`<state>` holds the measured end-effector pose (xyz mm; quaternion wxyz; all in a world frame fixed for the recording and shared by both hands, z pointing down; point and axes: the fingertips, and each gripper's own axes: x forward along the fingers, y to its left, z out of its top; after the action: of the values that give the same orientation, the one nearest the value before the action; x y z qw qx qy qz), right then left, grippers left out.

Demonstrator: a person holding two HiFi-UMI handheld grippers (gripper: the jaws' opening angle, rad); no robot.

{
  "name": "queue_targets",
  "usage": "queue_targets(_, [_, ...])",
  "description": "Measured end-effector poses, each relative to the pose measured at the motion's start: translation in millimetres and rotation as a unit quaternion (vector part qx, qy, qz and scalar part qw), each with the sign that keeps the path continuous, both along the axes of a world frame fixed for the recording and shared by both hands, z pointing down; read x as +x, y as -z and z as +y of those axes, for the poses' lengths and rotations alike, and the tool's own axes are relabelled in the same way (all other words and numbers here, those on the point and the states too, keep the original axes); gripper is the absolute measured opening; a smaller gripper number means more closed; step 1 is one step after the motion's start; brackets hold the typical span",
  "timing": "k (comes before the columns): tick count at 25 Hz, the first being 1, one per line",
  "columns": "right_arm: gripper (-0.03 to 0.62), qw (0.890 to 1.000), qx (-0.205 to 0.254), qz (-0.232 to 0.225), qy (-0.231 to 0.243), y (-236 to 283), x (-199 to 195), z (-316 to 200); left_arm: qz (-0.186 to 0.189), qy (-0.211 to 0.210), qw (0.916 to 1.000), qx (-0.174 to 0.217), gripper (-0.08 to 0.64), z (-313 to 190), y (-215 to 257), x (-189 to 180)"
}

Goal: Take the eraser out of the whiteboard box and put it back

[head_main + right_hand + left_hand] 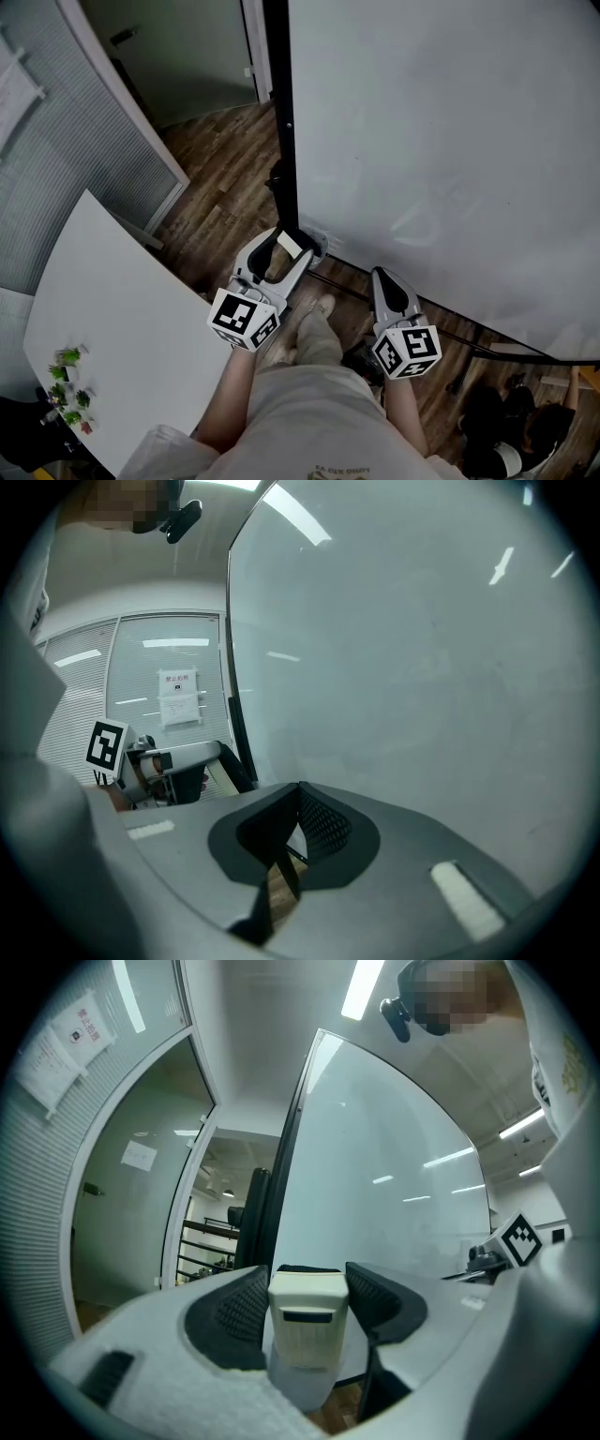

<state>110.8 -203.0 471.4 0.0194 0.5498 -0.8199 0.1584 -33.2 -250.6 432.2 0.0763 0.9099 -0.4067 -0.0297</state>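
Your left gripper (307,1283) was pinching the eraser (304,1326): the two dark ribbed pads pressed against its cream sides, and its dark felt face pointed away from the camera, toward the whiteboard (441,141). So the eraser was out of the box and in the air, carried low beside the board's dark left upright, with wooden floor (220,187) under it. Your right gripper (298,817) had its jaws pressed together on nothing and hung idle just beside the board's lower edge, apart from the left one.

I could not make out the whiteboard box in any view, and that was the first hazard. Returning the eraser with the slot unseen could have meant setting it on a rim or missing altogether.

The second was the grip. The pads appeared to catch only part of the eraser's length, so a knock against the frame or the box wall might have twisted it in the jaws or pushed it out, dropping it near your shoe (322,305).

The white table (122,319) stood close on your left. A wide elbow swing while lining up could have jarred your arm and the hold.
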Motion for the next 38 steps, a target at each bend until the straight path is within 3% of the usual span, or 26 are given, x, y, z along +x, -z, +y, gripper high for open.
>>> queue_targets(16, [0.011,1.000,-0.006,0.009,0.002,-5.9,-4.4,-2.2,-0.025,-0.016,0.9995,-0.010,0.259,-2.2,-19.1,9.1])
queue_targets(38, [0.012,1.000,-0.012,0.010,-0.005,-6.8,5.4,-6.9,-0.089,-0.029,0.9954,-0.017,0.259,-7.3,-46.3,24.1])
